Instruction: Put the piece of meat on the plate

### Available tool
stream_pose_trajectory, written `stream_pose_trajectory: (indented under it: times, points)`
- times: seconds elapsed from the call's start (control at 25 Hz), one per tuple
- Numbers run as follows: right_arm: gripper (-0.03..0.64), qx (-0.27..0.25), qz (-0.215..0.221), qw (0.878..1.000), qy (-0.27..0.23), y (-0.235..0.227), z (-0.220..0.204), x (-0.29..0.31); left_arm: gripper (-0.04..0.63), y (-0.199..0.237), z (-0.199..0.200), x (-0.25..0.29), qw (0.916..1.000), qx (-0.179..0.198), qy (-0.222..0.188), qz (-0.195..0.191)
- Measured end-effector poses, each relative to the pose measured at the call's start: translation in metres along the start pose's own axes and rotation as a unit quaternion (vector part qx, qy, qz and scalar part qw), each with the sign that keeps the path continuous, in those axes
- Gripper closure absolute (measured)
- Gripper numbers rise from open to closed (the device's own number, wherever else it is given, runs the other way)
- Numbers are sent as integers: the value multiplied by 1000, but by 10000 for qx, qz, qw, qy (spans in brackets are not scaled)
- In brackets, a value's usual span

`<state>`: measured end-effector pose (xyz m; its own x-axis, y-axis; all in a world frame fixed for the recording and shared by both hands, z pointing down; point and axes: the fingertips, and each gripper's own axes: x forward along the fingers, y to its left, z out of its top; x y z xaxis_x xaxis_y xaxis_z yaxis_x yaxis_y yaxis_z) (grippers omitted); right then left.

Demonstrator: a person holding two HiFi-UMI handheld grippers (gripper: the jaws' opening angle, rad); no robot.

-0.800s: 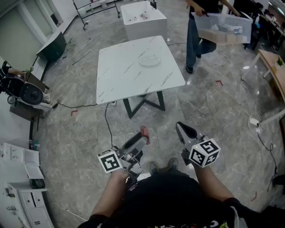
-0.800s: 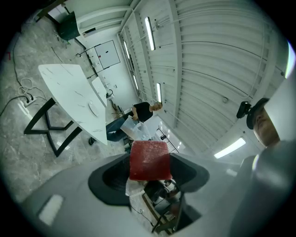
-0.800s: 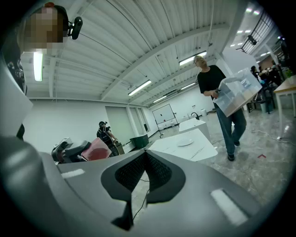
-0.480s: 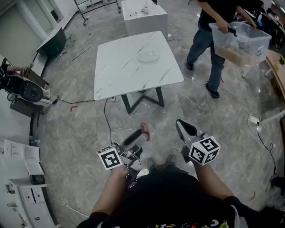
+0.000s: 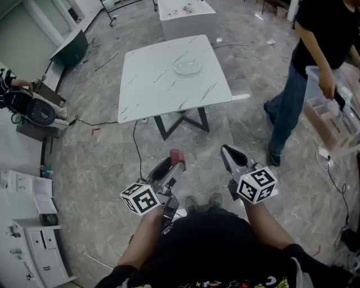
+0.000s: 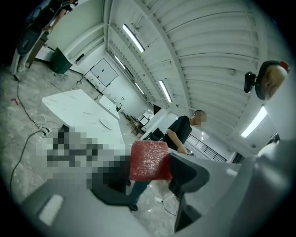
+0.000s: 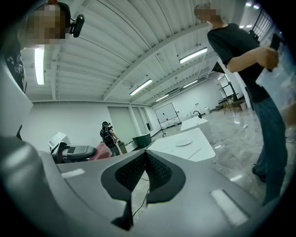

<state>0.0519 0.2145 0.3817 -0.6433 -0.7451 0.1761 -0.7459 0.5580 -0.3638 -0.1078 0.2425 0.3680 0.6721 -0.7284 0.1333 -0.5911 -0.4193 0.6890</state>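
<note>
My left gripper [image 5: 174, 159] is shut on a red piece of meat [image 5: 176, 154], held at waist height over the floor; in the left gripper view the meat [image 6: 149, 160] sits clamped between the jaws. My right gripper [image 5: 232, 156] is shut with nothing in it, its pads [image 7: 147, 172] pressed together. A clear glass plate [image 5: 188, 68] lies on the white marble table [image 5: 152, 90] well ahead of both grippers. The plate [image 7: 183, 142] shows small in the right gripper view.
A person in black [image 5: 306, 67] stands right of the table, holding a clear plastic bin [image 5: 332, 115]. A white block-shaped stand [image 5: 187, 17] sits beyond the table. Cables [image 5: 136, 147] run across the floor. White cabinets [image 5: 28, 225] line the left wall.
The table has drawn slightly nearer in the head view. The person with the bin has walked from behind the table round to its right side. Both grippers keep their hold and pose.
</note>
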Motion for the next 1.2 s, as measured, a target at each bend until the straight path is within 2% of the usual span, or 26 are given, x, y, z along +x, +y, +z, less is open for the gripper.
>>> stream_pose_trajectory:
  times: [0.16, 0.44, 0.8, 1.2]
  points:
    - [591, -40, 134, 9999, 39, -8, 3, -1, 215, -4, 4, 12, 9993, 276, -107, 207]
    - [591, -69, 350, 9993, 132, -41, 2, -9, 215, -12, -5, 45, 9980, 414, -190, 444]
    - [591, -61, 467, 9988, 151, -59, 9, -5, 215, -10, -9, 57, 9973, 355, -176, 616]
    - [591, -57, 358, 9992, 170, -66, 8, 9, 215, 13, -6, 70, 9981, 219, -89, 573]
